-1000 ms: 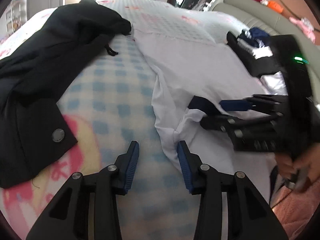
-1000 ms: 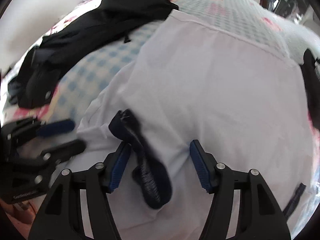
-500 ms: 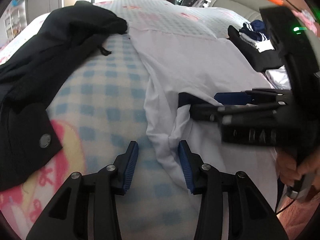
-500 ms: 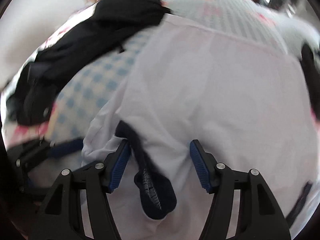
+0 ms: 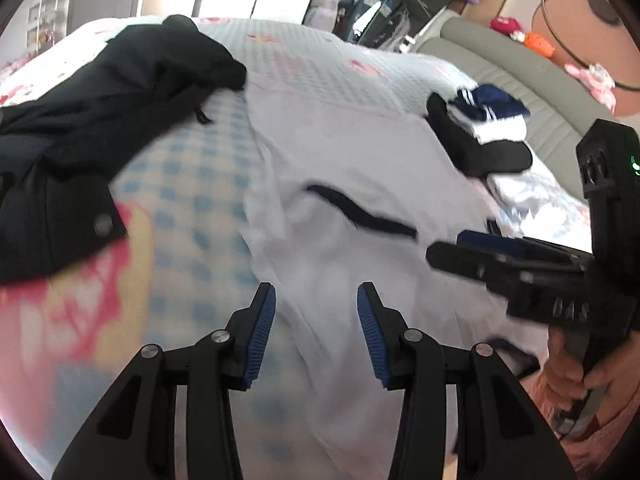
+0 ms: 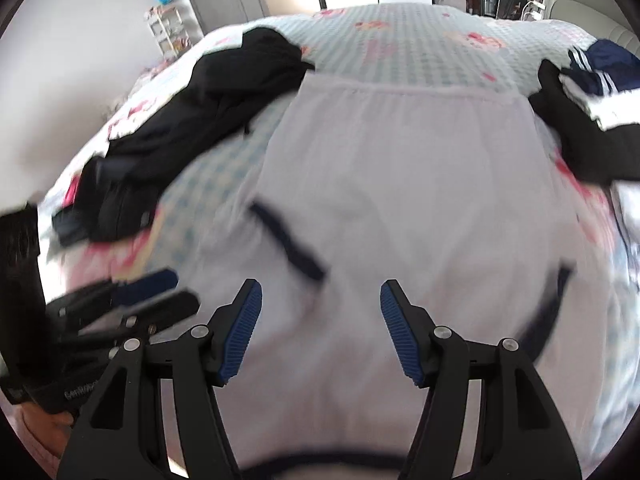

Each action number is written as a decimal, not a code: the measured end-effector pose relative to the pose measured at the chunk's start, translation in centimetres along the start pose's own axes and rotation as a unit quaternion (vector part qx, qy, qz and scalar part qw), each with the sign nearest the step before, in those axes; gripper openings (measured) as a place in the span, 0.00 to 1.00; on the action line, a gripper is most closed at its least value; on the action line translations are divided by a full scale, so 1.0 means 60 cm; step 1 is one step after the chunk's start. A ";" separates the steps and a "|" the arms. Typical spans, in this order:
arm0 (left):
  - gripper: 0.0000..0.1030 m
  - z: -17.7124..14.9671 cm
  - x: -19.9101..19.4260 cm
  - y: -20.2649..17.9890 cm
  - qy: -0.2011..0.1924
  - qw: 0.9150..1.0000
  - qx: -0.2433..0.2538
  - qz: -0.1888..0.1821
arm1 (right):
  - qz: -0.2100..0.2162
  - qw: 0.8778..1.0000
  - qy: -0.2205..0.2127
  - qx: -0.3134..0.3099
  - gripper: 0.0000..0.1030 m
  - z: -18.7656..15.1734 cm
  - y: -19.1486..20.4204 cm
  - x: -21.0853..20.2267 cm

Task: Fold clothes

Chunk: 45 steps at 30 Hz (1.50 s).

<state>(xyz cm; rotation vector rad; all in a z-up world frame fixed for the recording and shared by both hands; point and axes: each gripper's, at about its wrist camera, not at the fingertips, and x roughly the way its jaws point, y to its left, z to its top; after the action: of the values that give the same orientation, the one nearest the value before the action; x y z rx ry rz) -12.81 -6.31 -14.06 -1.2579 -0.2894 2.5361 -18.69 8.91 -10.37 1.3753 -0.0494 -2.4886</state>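
Observation:
A white shirt (image 6: 404, 184) with dark navy trim lies spread flat on the bed; its folded-in sleeve shows a navy cuff (image 6: 286, 242), also seen as the navy cuff (image 5: 362, 212) in the left wrist view. My left gripper (image 5: 316, 316) hangs open above the white shirt (image 5: 352, 152) near its left edge, holding nothing. My right gripper (image 6: 320, 316) is open too, raised over the shirt's near part with nothing between its fingers. The right gripper's body (image 5: 520, 268) shows at the right of the left wrist view, a hand under it.
A black garment (image 5: 100, 128) lies crumpled on the bed's left side. A stack of folded dark and white clothes (image 5: 484, 128) sits at the right by the grey headboard (image 5: 520, 68). The checked bedspread (image 5: 184, 184) shows between the black garment and the shirt.
Both grippers lifted and pulled back from the shirt. The sleeve with the navy cuff, bunched near the right gripper before, now lies flat across the shirt. Both stay open.

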 end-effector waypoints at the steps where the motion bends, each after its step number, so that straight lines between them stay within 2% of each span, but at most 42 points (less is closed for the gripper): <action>1: 0.43 -0.010 0.002 -0.007 0.009 1.000 0.003 0.007 | 0.000 1.000 0.006 -0.001 0.62 -0.019 -0.001 -0.008; 3: 0.43 -0.026 0.002 -0.018 0.025 0.999 0.005 0.019 | -0.005 1.000 0.017 0.010 0.62 -0.048 -0.004 -0.008; 6: 0.43 -0.035 -0.028 -0.029 0.020 0.999 -0.002 0.031 | -0.011 0.999 0.030 0.016 0.62 -0.077 -0.008 -0.017; 9: 0.50 -0.048 -0.048 -0.037 0.010 0.999 -0.014 0.046 | -0.017 0.999 0.042 0.021 0.62 -0.106 -0.013 -0.027; 15: 0.50 -0.094 -0.031 -0.036 0.052 0.993 -0.017 0.106 | -0.035 0.997 0.069 0.022 0.62 -0.146 -0.024 -0.020; 19: 0.50 -0.105 -0.058 -0.016 0.042 0.991 -0.063 0.111 | -0.034 0.997 0.071 0.022 0.62 -0.161 -0.026 -0.022; 23: 0.51 -0.112 -0.096 0.001 0.009 0.987 -0.094 0.132 | -0.027 0.996 0.072 0.036 0.62 -0.161 -0.029 -0.025; 26: 0.51 -0.117 -0.110 0.009 0.000 0.986 -0.105 0.128 | -0.022 0.997 0.070 0.040 0.62 -0.159 -0.028 -0.029; 29: 0.51 -0.120 -0.107 0.003 0.005 0.990 -0.092 0.110 | -0.022 0.997 0.070 0.039 0.62 -0.160 -0.025 -0.030; 32: 0.51 -0.116 -0.109 -0.011 -0.011 0.992 -0.086 0.086 | -0.024 0.997 0.069 0.034 0.62 -0.160 -0.020 -0.037; 36: 0.51 -0.100 -0.098 -0.019 -0.025 0.993 -0.095 0.066 | -0.008 0.999 0.029 0.027 0.62 -0.146 -0.006 -0.071; 40: 0.47 -0.095 -0.058 -0.011 0.005 0.991 -0.104 0.084 | 0.021 1.000 -0.004 -0.008 0.62 -0.105 0.025 -0.080; 42: 0.41 -0.100 -0.055 -0.010 0.001 0.991 -0.108 0.085 | 0.017 1.000 -0.013 -0.021 0.62 -0.078 0.039 -0.062; 45: 0.40 -0.099 -0.060 -0.006 -0.011 0.990 -0.119 0.075 | 0.028 0.999 -0.020 -0.017 0.62 -0.044 0.050 -0.035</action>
<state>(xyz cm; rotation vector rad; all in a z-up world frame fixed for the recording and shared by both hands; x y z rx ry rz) -5.93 -6.93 -14.80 -1.3861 -0.5362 2.7075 -14.75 6.93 -9.55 1.2927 -0.0522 -2.4601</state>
